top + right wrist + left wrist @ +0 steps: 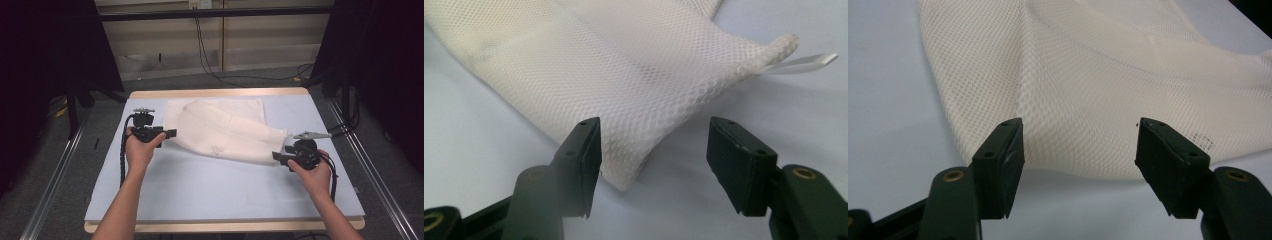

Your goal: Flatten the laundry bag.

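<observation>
A cream mesh cloth bag (222, 129) lies rumpled on the pale blue table top (200, 190), stretched from the far middle toward the right. My left gripper (172, 134) sits at the cloth's left edge; in the left gripper view the left gripper (1080, 155) has wide jaws with the mesh cloth (1088, 85) just beyond them, untouched by the pads. My right gripper (278, 158) is at the cloth's right corner; in the right gripper view the right gripper (654, 160) is open, a fold of mesh cloth (624, 95) lying loose between the jaws. A white ribbon tab (804, 63) sticks out of that corner.
The table's wooden rim (220, 93) runs along the far side, with black cables (210, 60) on the floor beyond. Metal rails (60, 160) flank the table on both sides. Bare blue surface lies in front of the cloth toward the near edge.
</observation>
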Demonstrator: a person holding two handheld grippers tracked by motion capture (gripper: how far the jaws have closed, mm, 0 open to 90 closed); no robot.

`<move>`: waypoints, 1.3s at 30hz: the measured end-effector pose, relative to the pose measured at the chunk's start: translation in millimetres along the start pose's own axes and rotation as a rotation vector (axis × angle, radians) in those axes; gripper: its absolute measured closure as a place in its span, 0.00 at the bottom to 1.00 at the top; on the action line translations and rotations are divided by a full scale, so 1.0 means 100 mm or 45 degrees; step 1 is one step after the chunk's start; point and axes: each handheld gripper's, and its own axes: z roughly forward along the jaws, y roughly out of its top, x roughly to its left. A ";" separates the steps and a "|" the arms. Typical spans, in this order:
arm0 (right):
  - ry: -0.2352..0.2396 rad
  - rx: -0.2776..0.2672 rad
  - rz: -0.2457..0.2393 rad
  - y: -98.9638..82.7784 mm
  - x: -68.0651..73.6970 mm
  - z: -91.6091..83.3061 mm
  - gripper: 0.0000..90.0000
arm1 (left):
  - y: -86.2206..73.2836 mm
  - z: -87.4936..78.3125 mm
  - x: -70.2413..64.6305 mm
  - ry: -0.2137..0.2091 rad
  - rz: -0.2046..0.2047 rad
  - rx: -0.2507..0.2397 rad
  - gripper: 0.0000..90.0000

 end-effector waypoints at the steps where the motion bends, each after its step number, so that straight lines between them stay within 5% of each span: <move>1: -0.008 -0.004 0.005 0.01 0.00 0.01 0.43 | 0.02 0.02 0.00 0.002 0.009 -0.017 0.40; 15: -0.024 -0.015 0.083 0.15 -0.09 0.17 0.45 | 0.27 0.33 0.09 -0.005 0.031 0.010 0.42; 18: -0.015 -0.027 0.108 0.16 -0.13 0.19 0.49 | 0.34 0.43 0.15 0.030 0.026 0.090 0.42; 24: -0.011 -0.045 0.109 0.16 -0.15 0.17 0.65 | 0.31 0.56 0.22 0.019 -0.030 0.123 0.40; 26: 0.017 -0.046 0.126 0.16 -0.15 0.15 0.73 | 0.29 0.59 0.22 -0.026 -0.060 0.163 0.51; 28: 0.041 -0.047 0.136 0.16 -0.15 0.14 0.79 | 0.29 0.57 0.19 -0.017 -0.035 0.192 0.64; 31: 0.065 -0.066 0.130 0.15 -0.13 0.12 0.88 | 0.31 0.50 0.17 -0.047 -0.033 0.177 0.84; 39: 0.088 -0.103 0.093 0.10 -0.09 0.03 0.91 | 0.24 0.27 0.14 -0.069 0.006 0.177 0.89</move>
